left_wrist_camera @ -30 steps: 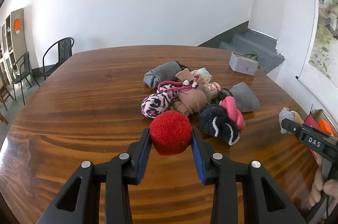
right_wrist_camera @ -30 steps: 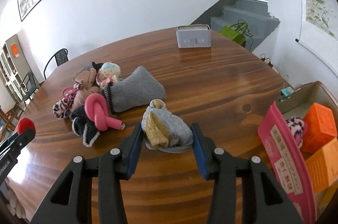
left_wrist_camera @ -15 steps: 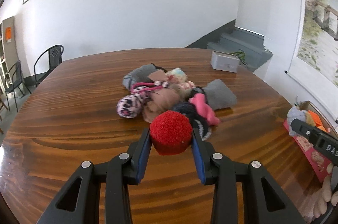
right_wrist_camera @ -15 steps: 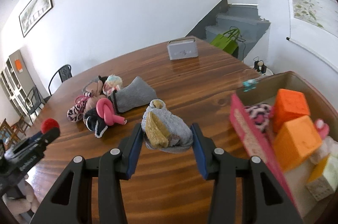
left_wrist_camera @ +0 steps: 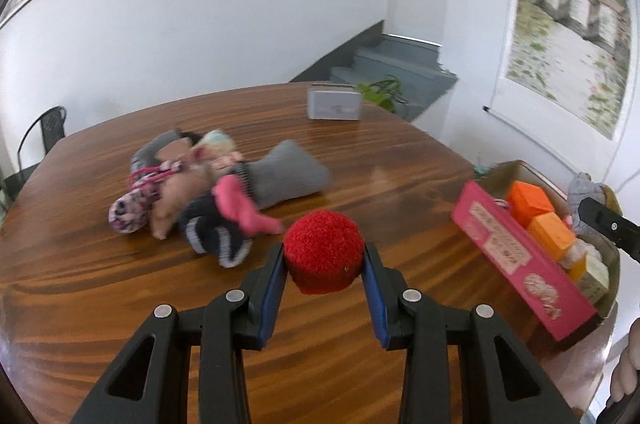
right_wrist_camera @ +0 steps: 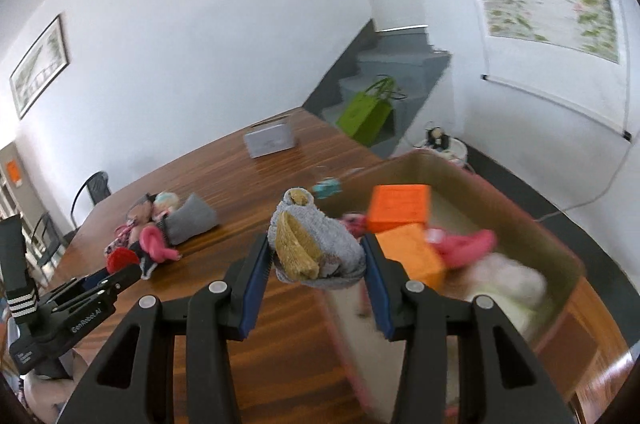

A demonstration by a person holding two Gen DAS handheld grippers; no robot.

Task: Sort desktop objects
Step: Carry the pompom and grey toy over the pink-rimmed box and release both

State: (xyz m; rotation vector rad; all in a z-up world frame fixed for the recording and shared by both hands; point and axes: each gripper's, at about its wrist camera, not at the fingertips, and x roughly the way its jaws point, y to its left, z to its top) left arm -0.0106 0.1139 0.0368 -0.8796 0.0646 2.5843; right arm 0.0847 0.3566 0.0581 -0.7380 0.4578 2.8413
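My left gripper (left_wrist_camera: 323,258) is shut on a red fuzzy ball (left_wrist_camera: 323,251), held above the brown wooden table (left_wrist_camera: 100,288). My right gripper (right_wrist_camera: 316,260) is shut on a rolled grey and mustard sock (right_wrist_camera: 312,246), which hangs over the near wall of a cardboard box (right_wrist_camera: 560,252) with a pink flap (left_wrist_camera: 520,250). Orange blocks (right_wrist_camera: 398,208) and pink and white soft things lie in that box. A pile of socks and soft toys (left_wrist_camera: 208,180) stays on the table to the left. The left gripper (right_wrist_camera: 116,270) with the red ball shows low at the left of the right wrist view.
A small grey box (left_wrist_camera: 335,103) stands at the table's far edge. Grey stairs (right_wrist_camera: 384,80) with a green bag (right_wrist_camera: 366,112) lie beyond it. A black chair (left_wrist_camera: 42,132) stands at the far left. A hand (left_wrist_camera: 624,376) shows at the lower right of the left wrist view.
Both grippers have swung to the right with their loads. The box has come into the left wrist view, and the right gripper's sock has gone from beside the box to over its wall.
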